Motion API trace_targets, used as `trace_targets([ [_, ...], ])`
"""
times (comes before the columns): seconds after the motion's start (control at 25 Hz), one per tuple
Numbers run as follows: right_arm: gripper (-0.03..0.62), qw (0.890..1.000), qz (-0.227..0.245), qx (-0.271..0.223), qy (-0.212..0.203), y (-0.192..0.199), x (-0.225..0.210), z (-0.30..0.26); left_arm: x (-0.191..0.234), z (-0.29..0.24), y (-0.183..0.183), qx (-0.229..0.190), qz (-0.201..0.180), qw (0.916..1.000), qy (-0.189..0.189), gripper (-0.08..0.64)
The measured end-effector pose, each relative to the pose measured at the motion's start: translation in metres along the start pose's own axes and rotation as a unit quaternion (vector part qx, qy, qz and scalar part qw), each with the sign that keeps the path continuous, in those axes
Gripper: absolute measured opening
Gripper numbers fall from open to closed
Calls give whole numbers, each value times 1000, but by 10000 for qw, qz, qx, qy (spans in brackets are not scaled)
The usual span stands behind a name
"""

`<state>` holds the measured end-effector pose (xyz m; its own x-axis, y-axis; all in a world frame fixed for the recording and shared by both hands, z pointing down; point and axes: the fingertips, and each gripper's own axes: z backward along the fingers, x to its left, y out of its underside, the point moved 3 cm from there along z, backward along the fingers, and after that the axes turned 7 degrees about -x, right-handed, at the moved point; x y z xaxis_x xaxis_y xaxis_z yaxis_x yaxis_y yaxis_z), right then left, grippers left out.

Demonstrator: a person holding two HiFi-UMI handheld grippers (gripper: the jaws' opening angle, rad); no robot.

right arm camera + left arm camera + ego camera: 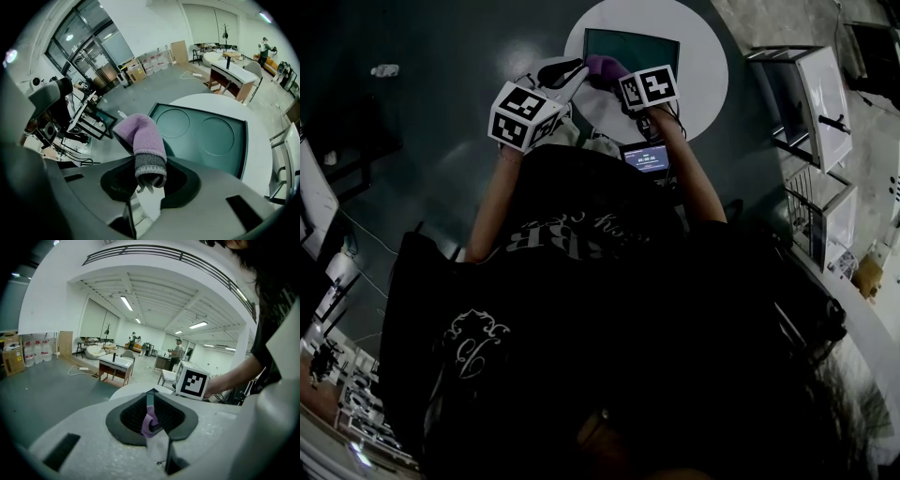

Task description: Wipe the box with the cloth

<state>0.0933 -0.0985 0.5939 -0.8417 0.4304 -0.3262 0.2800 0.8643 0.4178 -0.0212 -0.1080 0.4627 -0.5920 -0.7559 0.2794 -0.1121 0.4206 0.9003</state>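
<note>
Box: teal, flat, rectangular. It is set on the round white surface, on its far part. It lies beyond both tongs, ahead of them and lower. In the head view its long axis runs left to right, across the line of reach. Two shallow round recesses are pressed into its top, side by side. Nothing is seen in either.

Cloth: purple knit with a grey band, bunched. It is held up off the box in the air, on the near side of it.

Right tongs: closed on the grey-banded end of the cloth. The purple part stands up and out from the jaws toward the box.

Left tongs: jaws drawn nearly together. A small purple fold of the cloth is pinched between them, so the cloth is judged to be held from both sides. The right tongs' marker cube is seen just beyond, to the right.

Nearer to the box: the right tongs, as judged from the head view. The left tongs comes in at a slant from the near left.

Judgement: wiping is not yet under way, as no contact between cloth and box is seen. The coming move would call for the cloth to be carried forward and down onto the box top. Strokes are best laid along the long axis.
</note>
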Motion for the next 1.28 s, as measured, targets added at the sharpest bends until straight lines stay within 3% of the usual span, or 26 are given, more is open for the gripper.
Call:
trace_targets([
  [0.44, 101, 9966, -570, -144, 583, 26, -53, 37, -15, -9, 0, 87, -139, 9993, 325, 57],
  [0.92, 101, 9841, -1248, -330, 1216, 67, -106, 82, -34, -28, -1, 179, -315, 9967, 731, 57],
  [1.08, 101, 9820, -1372, -377, 1244, 76, -113, 92, -41, -31, -2, 196, -348, 9962, 771, 57],
  [1.28, 101, 9873, -1097, -350, 1096, 71, -101, 92, -37, -27, 1, 199, -317, 9968, 701, 57],
])
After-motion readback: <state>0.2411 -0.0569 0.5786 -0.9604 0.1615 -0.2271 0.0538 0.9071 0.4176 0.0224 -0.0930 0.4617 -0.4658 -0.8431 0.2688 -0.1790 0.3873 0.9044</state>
